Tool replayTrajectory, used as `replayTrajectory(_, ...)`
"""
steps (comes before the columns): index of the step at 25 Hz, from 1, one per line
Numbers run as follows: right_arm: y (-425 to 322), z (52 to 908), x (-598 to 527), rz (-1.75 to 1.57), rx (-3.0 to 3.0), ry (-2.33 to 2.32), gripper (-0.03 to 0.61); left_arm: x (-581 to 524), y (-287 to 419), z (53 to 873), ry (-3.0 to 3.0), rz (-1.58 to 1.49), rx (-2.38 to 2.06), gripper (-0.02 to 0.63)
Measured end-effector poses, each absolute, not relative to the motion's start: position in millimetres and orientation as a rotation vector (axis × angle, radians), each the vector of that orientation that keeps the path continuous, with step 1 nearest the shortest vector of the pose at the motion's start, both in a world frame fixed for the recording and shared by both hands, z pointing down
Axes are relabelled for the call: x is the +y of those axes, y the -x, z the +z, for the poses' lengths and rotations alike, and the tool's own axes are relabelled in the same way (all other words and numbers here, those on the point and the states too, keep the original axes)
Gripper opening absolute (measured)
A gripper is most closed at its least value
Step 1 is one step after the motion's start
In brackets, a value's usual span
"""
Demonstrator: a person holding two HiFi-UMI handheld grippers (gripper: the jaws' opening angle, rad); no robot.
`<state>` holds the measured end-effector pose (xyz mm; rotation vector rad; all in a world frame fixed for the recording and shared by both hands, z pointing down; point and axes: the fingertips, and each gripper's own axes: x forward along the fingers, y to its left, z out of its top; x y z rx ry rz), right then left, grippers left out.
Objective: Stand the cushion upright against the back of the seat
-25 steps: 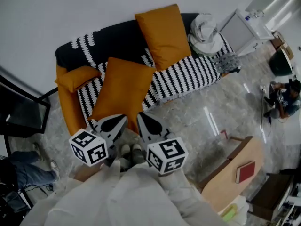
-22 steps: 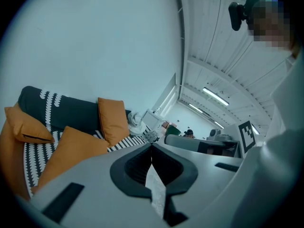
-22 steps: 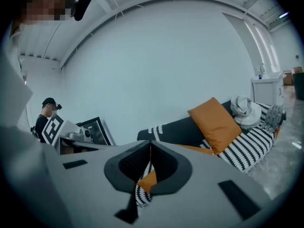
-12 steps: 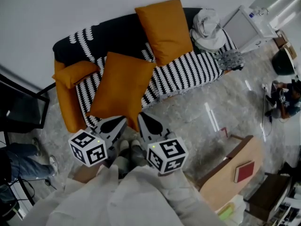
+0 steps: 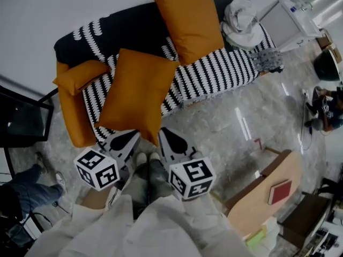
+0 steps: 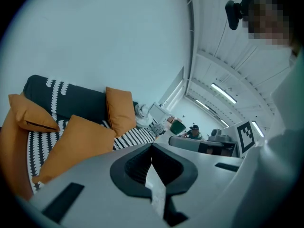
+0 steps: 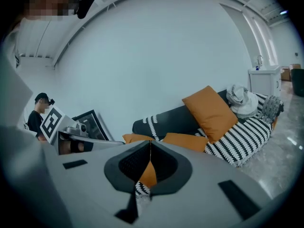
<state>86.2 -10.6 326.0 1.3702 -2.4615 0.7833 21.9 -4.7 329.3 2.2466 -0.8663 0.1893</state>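
Orange square fabric cushion [image 5: 136, 98] lies tilted on striped black-and-white cloth-covered sofa [image 5: 214, 76].
Left tongs [image 5: 131, 138], right tongs [image 5: 166, 137]: both pinched closed, empty, near the cushion's front corner.

We log by kind, qty as seen.

Cushions, orange: 3. Big cushion [image 5: 136, 98] flat, mid-seat; upright cushion [image 5: 188, 21] far, at the backrest; small cushion [image 5: 81, 75] on the left arm.
Sofa [image 5: 214, 76]: 1.
White cloth bundle [image 5: 242, 20]: 1, far right end.
Grippers: 2, near. Left gripper [image 5: 134, 137], right gripper [image 5: 165, 134].
Marker cubes: 2. Left cube [image 5: 97, 168], right cube [image 5: 192, 177].
Red book [image 5: 279, 191]: 1, near right, on 1 wooden table [image 5: 257, 208].
Bystanders: 2. Right bystander [image 5: 326, 111], left bystander [image 5: 24, 178].
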Motion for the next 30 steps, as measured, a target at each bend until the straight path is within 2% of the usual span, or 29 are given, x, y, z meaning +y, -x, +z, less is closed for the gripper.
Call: replayTrajectory(30,-75,531,16,1.062,-2.328,-1.286,0.014,13,-34,520,-2.009,0.242,-0.837,0.008)
